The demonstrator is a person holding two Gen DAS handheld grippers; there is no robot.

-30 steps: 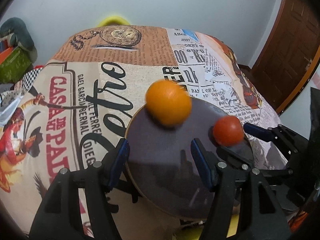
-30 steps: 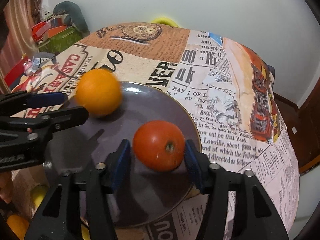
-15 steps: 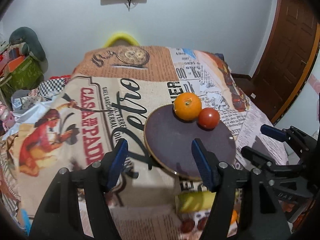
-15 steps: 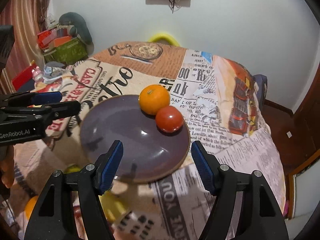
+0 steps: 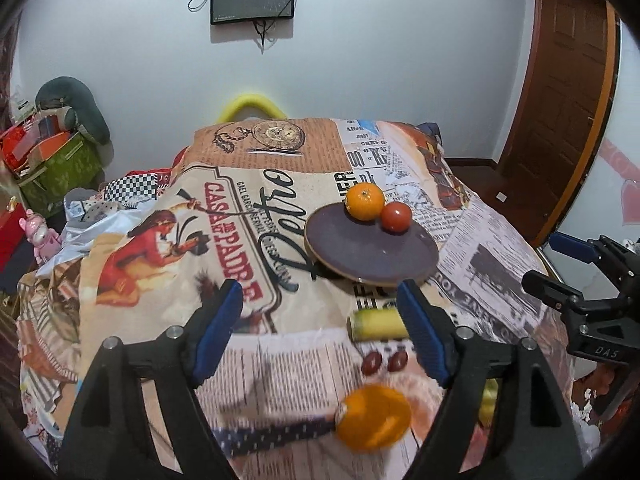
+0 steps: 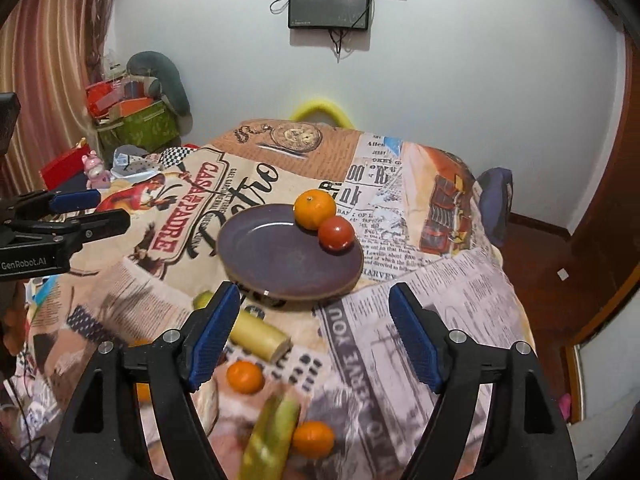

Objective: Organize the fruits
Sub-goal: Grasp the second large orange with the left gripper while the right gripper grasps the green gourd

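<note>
A dark purple plate (image 5: 368,250) (image 6: 272,256) lies on the printed tablecloth and holds an orange (image 5: 364,201) (image 6: 315,208) and a red tomato (image 5: 395,217) (image 6: 336,233) touching each other at its far edge. My left gripper (image 5: 320,324) is open and empty, pulled back nearer than the plate. My right gripper (image 6: 314,332) is open and empty, also short of the plate. Loose fruit lies near me: a banana (image 5: 376,324) (image 6: 258,334), another orange (image 5: 374,416), two small oranges (image 6: 245,377) (image 6: 313,439) and a second banana (image 6: 272,436).
Two small dark red fruits (image 5: 384,361) lie beside the banana. The table is covered by a newspaper-print cloth (image 5: 224,216). A yellow chair back (image 5: 253,105) stands behind it, boxes and clutter (image 5: 48,160) at the left, a wooden door (image 5: 560,100) at the right.
Both grippers have drawn back and up from the plate, empty. The orange and tomato they released now rest together on the plate's far edge. Loose fruit has come into view near me.
</note>
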